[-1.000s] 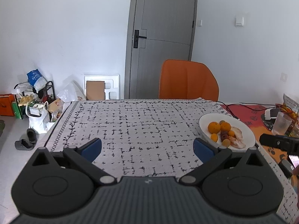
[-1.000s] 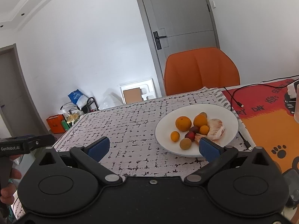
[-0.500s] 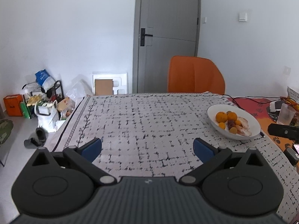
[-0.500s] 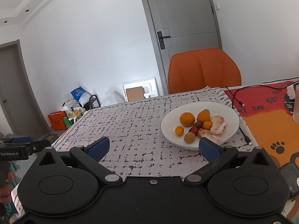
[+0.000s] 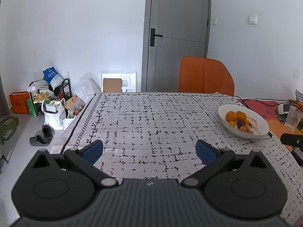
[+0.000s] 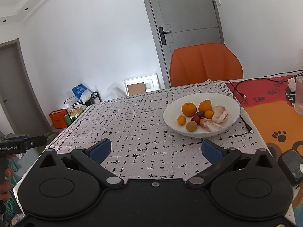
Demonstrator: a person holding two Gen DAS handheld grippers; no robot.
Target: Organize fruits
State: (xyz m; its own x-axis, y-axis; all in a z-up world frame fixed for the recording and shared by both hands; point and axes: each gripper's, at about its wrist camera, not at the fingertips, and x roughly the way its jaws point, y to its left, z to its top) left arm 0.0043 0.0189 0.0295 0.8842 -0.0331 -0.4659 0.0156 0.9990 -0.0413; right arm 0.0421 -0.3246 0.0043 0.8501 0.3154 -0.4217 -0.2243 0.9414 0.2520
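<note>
A white bowl [image 6: 229, 99] stands on the patterned tablecloth and holds several fruits: a large orange [image 6: 189, 109], smaller oranges, a dark red fruit [image 6: 196, 118], a brownish round fruit [image 6: 191, 126] and peeled pomelo pieces [image 6: 219, 114]. My right gripper [image 6: 155, 149] is open and empty, just short of the bowl's near rim. The bowl also shows in the left wrist view [image 5: 263, 122] at the right. My left gripper [image 5: 149, 150] is open and empty over the cloth's middle, well left of the bowl.
An orange chair [image 5: 205, 75] stands behind the table. A black cable [image 6: 246, 125] lies right of the bowl on the orange mat [image 6: 274, 121]. A glass [image 6: 299, 96] stands at the far right. A dark device [image 6: 290, 165] lies near my right gripper. Clutter sits on the floor at the left [image 5: 51, 104].
Both grippers have drawn back and risen from the table. The bowl now looks smaller and farther away in both views. Both grippers stayed open.
</note>
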